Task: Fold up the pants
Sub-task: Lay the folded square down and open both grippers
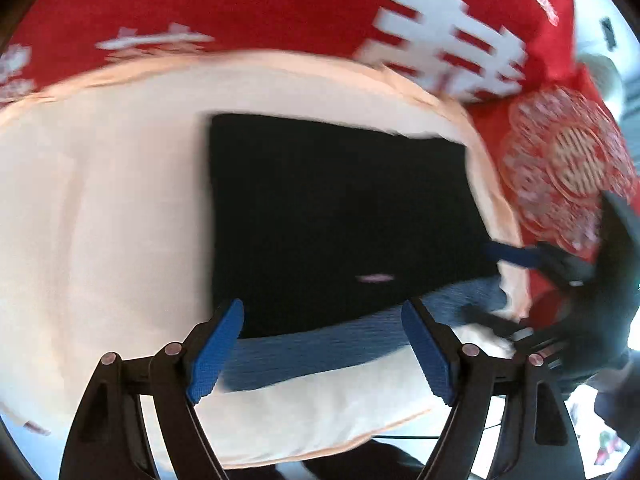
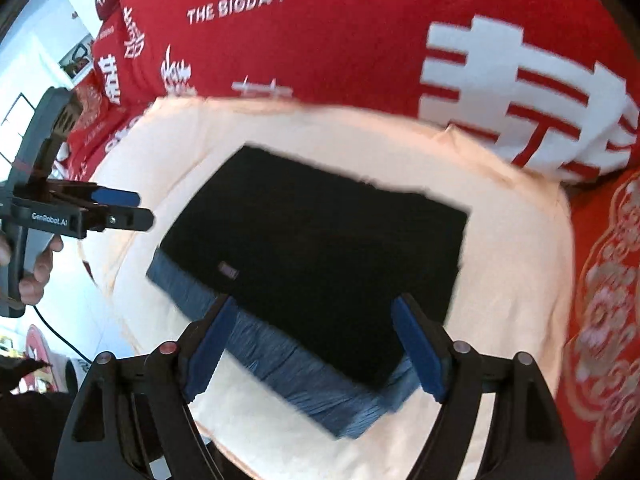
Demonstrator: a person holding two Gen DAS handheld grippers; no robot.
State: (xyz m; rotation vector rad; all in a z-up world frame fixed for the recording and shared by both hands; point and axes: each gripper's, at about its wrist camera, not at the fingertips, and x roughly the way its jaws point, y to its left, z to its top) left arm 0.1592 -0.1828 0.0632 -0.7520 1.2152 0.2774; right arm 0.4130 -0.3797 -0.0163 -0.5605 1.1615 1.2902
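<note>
Fingers (image 1: pixel 216 344) of both grippers spread wide, holding nothing. Blurry all over. Black pants (image 2: pixel 316 256) folded into 1 neat block, blue edge showing, on cream cloth (image 2: pixel 500 280).

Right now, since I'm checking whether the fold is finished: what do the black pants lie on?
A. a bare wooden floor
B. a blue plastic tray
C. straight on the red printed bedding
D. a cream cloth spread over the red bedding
D: the folded pants lie flat on the cream cloth, with the red bedding showing beyond the cloth's edge.
</note>
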